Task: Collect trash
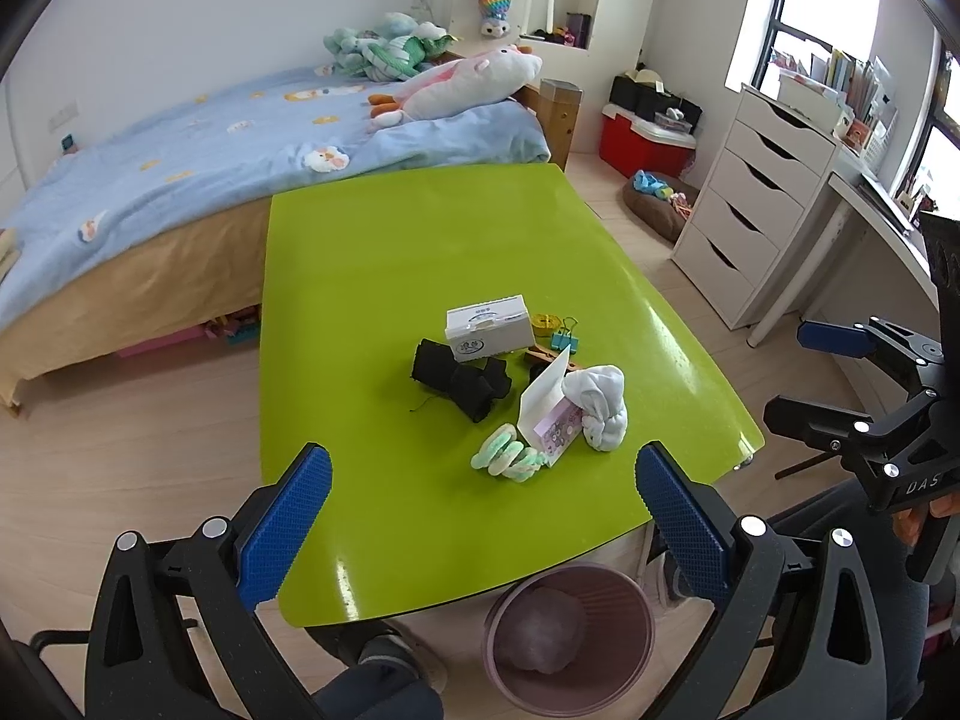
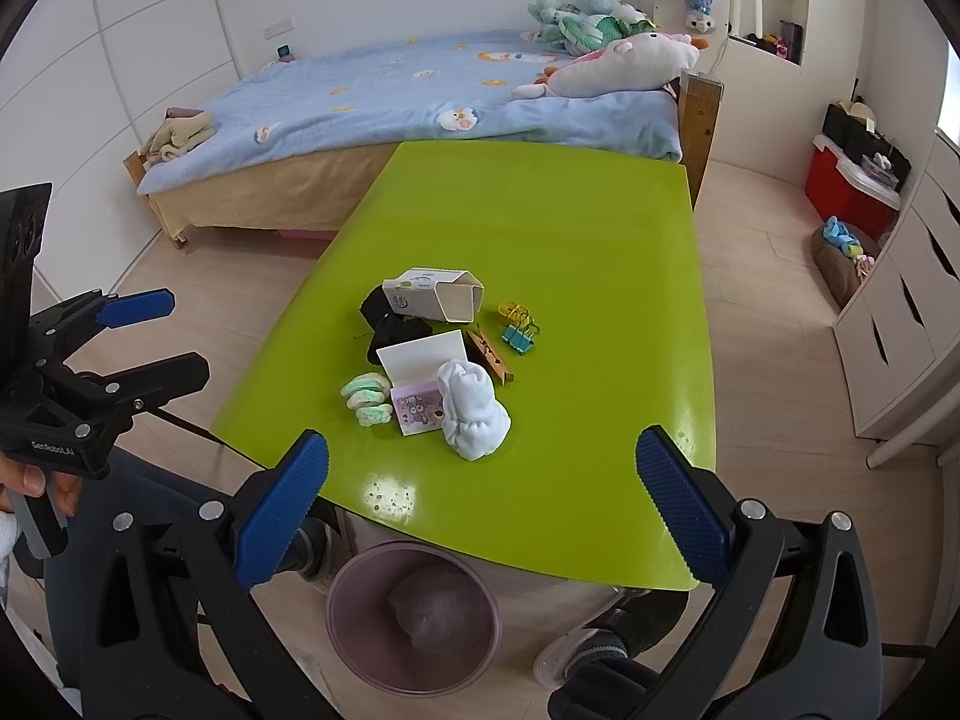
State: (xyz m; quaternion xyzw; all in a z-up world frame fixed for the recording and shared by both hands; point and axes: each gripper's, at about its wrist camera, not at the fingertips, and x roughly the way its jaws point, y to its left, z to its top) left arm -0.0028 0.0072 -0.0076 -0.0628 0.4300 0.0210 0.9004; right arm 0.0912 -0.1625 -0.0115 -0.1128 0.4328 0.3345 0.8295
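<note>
Jaws on both the left gripper [image 1: 483, 516] and the right gripper [image 2: 483, 504] stand wide apart and empty, low in each frame above the near edge of the green counter [image 1: 420, 252].

The trash sits in one cluster at mid-frame: an empty white carton [image 2: 435, 294] lying on its side, black cloth [image 1: 459, 378] touching it, a white sock bundle [image 2: 471, 411], an open card packet [image 2: 420, 378], pale green fluffy rings [image 2: 366, 399], a clothespin [image 2: 492, 357] and small binder clips [image 2: 519, 327]. All look light. The carton is probably thin and would crush; its open rim or narrow sides offer a hold. The sock and cloth are soft and should pinch anywhere. The clips are small and could slip.

The far half of the counter is bare, giving approach room. The pink bin [image 2: 414, 615] stands on the floor just below the near edge.
</note>
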